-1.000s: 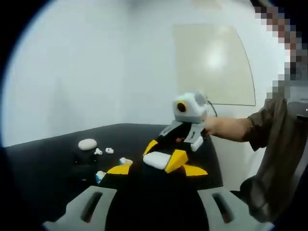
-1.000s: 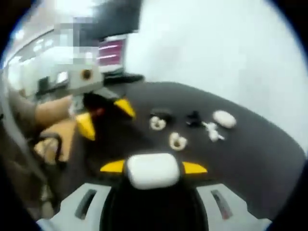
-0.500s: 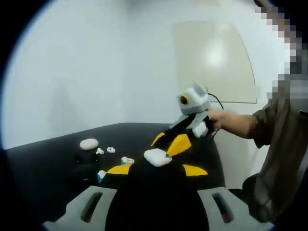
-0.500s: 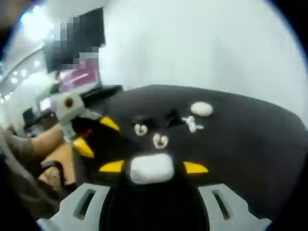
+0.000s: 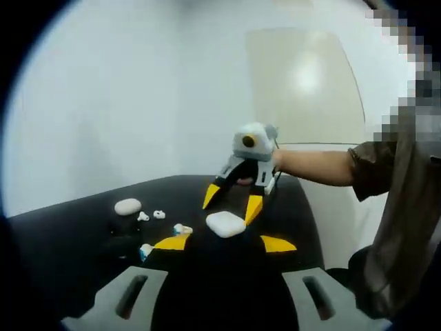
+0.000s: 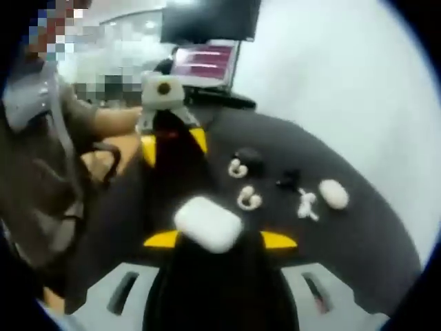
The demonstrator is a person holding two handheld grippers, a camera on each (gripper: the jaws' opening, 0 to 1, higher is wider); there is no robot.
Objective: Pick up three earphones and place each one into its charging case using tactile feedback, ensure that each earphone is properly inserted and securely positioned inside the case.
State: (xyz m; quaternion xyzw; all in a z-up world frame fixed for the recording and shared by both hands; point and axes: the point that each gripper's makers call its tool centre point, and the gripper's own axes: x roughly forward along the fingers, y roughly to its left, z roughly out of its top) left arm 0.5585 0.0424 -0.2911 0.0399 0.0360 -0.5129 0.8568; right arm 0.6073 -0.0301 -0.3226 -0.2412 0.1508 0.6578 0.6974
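**Item: earphone-casing task, moment of handling the white case**

- **Right gripper**: yellow fingers spread to either side of a white charging case. The case lies tilted between them, nearer the left finger, with a dark gap on the right. Whether it is clamped or lies loose cannot be told. In the left gripper view the case sits just below those fingertips.
- **Left gripper**: fingers wide apart, nothing between them, with the case just beyond the tips.
- **Earphones**: ahead of the right fingers, one white earphone lies loose. Another lies at a dark case, touching or inside is unclear. A white pair lies further right, beside a white oval case. A small dark object lies between the loose earphone and the pair. It is too blurred to name.
- **Step in hand (judged)**: positioning the white case, with no earphone gripped yet.
- **Next move (judged)**: steady or open the case, then bring the free left fingers to the nearest loose earphone. It is small, so the pinch must be light and well centred.
- **Surface**: black matte desk.
- **Room**: plain white wall with a pale panel. A lit monitor stands behind the person's sleeve.
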